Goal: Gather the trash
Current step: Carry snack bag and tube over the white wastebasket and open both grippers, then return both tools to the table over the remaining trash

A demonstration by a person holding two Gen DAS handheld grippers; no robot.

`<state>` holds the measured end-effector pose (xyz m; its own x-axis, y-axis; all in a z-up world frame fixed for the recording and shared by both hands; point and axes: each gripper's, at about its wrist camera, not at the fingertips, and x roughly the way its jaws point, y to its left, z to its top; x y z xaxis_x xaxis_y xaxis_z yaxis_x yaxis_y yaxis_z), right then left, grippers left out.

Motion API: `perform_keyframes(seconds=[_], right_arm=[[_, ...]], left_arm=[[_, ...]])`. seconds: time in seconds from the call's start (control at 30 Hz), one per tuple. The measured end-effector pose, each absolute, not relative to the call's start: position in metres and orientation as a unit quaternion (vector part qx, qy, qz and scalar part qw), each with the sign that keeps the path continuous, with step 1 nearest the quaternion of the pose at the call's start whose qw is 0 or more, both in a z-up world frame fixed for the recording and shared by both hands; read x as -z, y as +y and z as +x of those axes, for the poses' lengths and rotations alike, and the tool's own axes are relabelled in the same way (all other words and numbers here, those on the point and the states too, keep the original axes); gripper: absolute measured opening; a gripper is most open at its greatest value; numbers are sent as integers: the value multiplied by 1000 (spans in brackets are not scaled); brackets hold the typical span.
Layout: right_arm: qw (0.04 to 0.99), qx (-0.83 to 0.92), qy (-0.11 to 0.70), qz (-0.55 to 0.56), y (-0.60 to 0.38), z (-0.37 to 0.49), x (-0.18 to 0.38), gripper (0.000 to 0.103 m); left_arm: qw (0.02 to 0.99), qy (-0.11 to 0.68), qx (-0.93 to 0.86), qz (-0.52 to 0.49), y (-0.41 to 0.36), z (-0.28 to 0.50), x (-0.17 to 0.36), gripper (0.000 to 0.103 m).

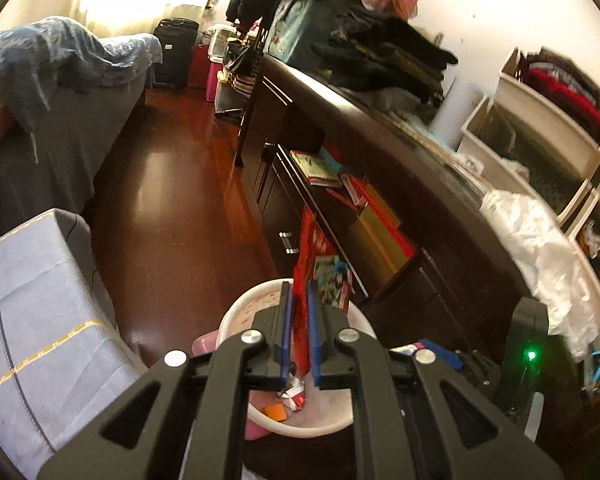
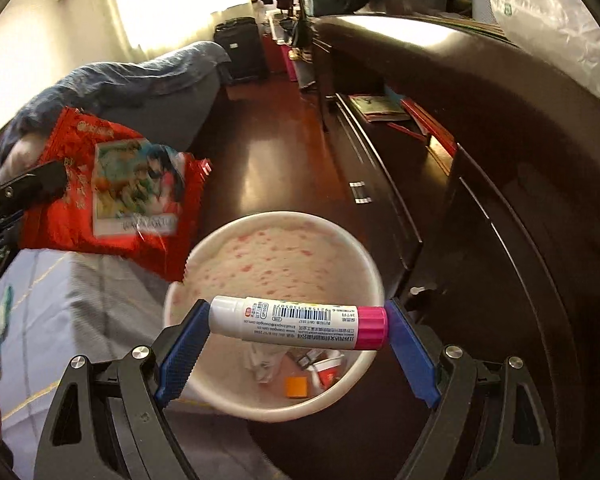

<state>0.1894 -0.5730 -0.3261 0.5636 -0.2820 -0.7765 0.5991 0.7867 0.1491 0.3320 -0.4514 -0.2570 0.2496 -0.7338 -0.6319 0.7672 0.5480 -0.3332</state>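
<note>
A white bin [image 2: 283,216] with pink speckles inside stands on the floor below both grippers, with scraps of trash [image 2: 295,386] at its bottom. My right gripper [image 2: 296,306] is shut endwise on a white glue stick [image 2: 300,322] with a pink cap, held level over the bin's mouth. My left gripper [image 1: 298,286] is shut on a red snack wrapper [image 1: 306,248] that stands edge-on between its blue pads above the bin's rim [image 1: 235,308]. In the right wrist view the wrapper [image 2: 115,188] hangs at the bin's left edge, with a left finger [image 2: 31,184] on it.
A long dark wooden cabinet [image 1: 380,136] with open shelves of books runs along the right, and a white plastic bag [image 1: 540,248] lies on top. A pale cloth-covered box [image 1: 31,300] sits left of the bin. A bed [image 1: 59,120] lies beyond, across the red-brown floor [image 1: 171,184].
</note>
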Motion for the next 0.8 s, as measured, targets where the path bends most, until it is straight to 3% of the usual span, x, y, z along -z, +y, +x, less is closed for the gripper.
perform_keyframes(seconds=[0.03,0.1,0.3,0.57,0.8], right_arm=[[859,259,393,200,-575,191,329,87],[856,264,398,198,-578,192,334,87],[857,263,398,193,-574,195,337,87],[867,252,392,178,-559,201,321,90],[882,210,391,161,-514,201,295,93]], left_arm=[[790,387,476,23,-455,332,259,19],[790,386,476,22,-460,333,261,38],[798,376,471,8,-451,335,254,58],[813,367,452,-9,-418,336,240,60],[852,348,390,-3,-361,330,225,74]])
